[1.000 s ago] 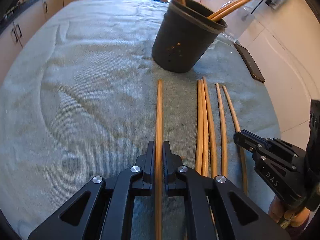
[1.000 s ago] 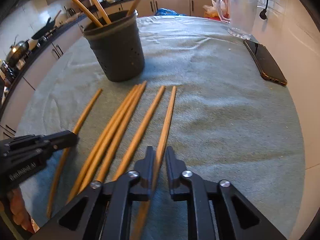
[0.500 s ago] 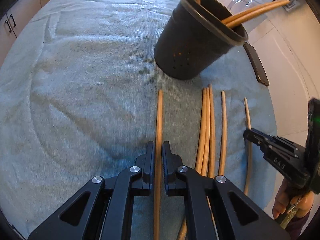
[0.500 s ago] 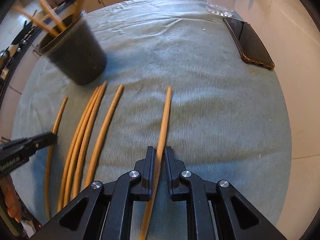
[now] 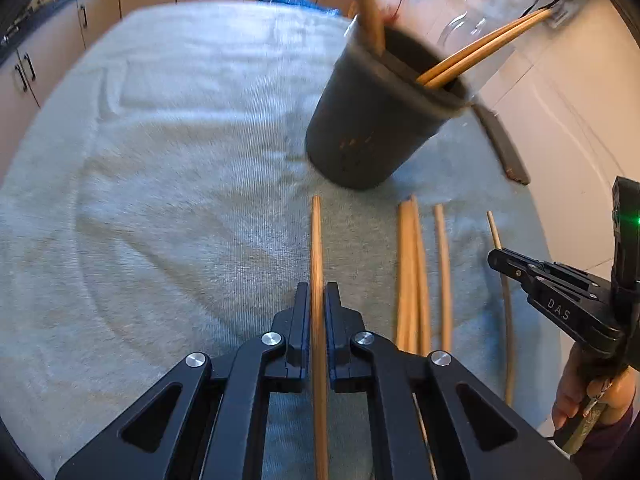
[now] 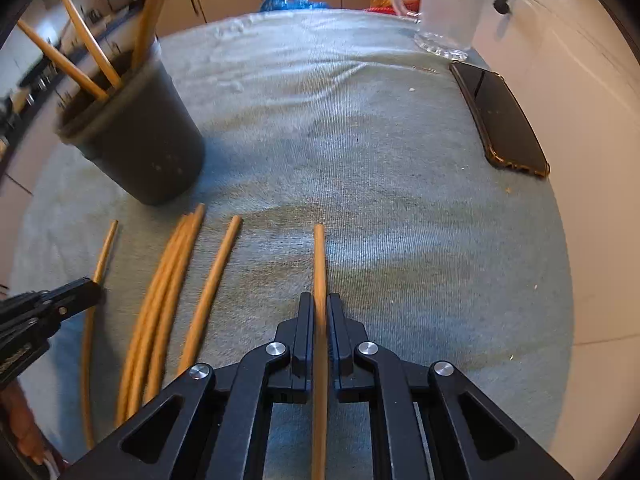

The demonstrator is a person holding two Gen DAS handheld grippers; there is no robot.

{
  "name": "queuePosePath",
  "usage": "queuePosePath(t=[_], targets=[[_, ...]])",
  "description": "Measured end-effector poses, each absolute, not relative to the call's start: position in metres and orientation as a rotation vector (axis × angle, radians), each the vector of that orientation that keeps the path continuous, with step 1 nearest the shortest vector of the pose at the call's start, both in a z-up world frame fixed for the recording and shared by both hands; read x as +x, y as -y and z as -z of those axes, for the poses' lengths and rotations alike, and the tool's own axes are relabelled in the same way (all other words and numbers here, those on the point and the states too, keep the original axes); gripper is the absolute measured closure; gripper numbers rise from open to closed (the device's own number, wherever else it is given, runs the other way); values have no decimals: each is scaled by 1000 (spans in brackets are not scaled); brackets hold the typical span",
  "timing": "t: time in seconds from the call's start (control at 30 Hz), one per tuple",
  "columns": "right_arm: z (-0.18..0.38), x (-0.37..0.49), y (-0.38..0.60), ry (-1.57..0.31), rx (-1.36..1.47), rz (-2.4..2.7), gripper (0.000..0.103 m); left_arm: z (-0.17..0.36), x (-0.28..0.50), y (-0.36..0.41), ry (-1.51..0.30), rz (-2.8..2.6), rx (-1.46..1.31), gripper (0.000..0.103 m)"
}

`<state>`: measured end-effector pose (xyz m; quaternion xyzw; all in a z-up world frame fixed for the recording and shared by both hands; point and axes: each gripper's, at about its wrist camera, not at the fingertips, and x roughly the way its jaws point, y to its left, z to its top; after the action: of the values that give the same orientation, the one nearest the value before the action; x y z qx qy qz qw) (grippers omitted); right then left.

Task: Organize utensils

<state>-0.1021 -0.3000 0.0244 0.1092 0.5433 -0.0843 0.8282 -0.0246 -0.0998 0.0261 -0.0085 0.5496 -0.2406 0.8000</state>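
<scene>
Your left tool (image 5: pixel 317 300) is clenched on a wooden chopstick (image 5: pixel 316 248) whose free end points at the dark grey utensil cup (image 5: pixel 372 128) and stops just short of its base. Your right tool (image 6: pixel 319 312) is likewise clenched on a second chopstick (image 6: pixel 319 264), which lies well to the right of that cup and points past it up the desk.

The cup stands upright on the grey-green towel (image 5: pixel 160 160) that covers the desk. It already holds chopsticks: in the left wrist view one thick stick (image 5: pixel 370 8) rises from its far rim and a pair (image 5: pixel 480 52) leans out over the right rim; in the right wrist view three sticks (image 6: pixel 88 52) fan out of its mouth. The cup's wall carries small holes near the bottom.

Between your two held sticks, just in front of the cup, the loose chopsticks (image 6: pixel 168 292) lie on the towel: a tight bundle beside a single one (image 6: pixel 212 288), all roughly parallel.

Far right of the cup, a clear glass jug (image 6: pixel 448 8) stands at the towel's far edge, and a dark phone (image 6: pixel 504 120) lies flat just in front of the jug.
</scene>
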Motion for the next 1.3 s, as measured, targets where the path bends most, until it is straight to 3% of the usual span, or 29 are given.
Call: queuePosePath(t=[0.27,0.63,1.3], targets=[[-92,-164,293,-902,245,144,96,-102,-94,75,-872,577,27,97],[-142,-228,275,-702,196,137,96,-135,-184,51,-605,566,130,97],[-168,-241,267,-600,194,91,96,-183,-186,27,-502,552,-3,97]])
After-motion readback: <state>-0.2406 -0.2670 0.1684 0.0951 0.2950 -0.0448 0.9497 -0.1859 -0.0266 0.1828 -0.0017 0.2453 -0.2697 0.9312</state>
